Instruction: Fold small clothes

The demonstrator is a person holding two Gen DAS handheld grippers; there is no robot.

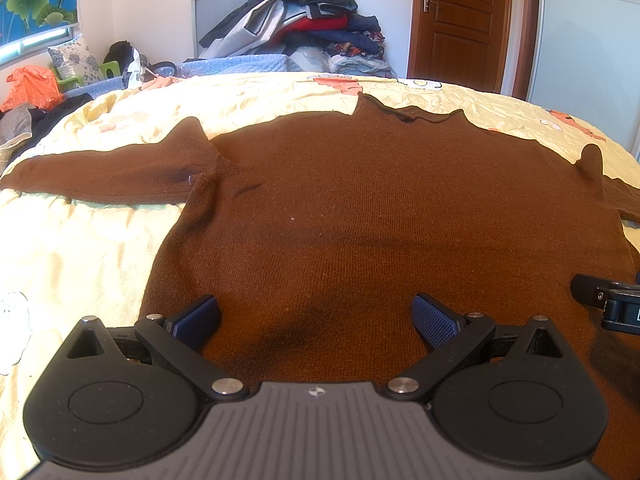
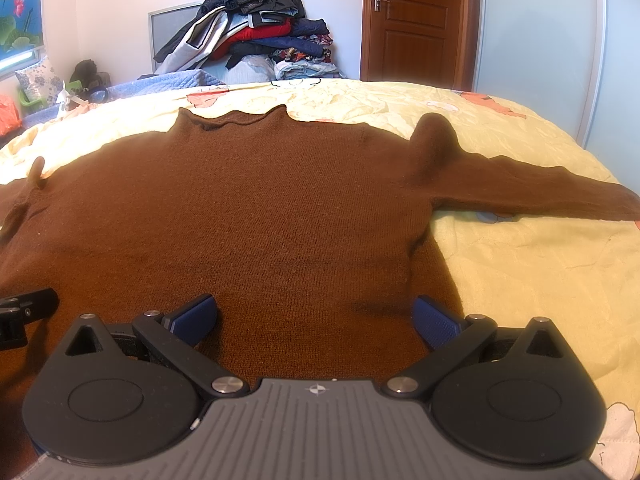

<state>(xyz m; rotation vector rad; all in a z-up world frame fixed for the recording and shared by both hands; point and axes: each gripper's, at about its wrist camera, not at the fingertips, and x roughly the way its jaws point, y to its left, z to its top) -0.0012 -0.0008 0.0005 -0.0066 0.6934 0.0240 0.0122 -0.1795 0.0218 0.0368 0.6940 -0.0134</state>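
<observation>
A brown knit sweater (image 1: 360,200) lies flat on the bed, collar at the far side, both sleeves spread out sideways. It also shows in the right wrist view (image 2: 248,208). My left gripper (image 1: 316,320) is open and empty, just above the sweater's lower left part. My right gripper (image 2: 316,318) is open and empty above the lower right part. The right gripper shows at the right edge of the left wrist view (image 1: 608,300), and the left gripper at the left edge of the right wrist view (image 2: 24,312).
The sweater lies on a pale yellow bedspread (image 1: 80,248) (image 2: 540,264). A tall pile of clothes (image 1: 304,20) stands behind the bed. A wooden door (image 1: 460,20) is at the back right. Cushions and an orange bag (image 1: 32,88) lie at the far left.
</observation>
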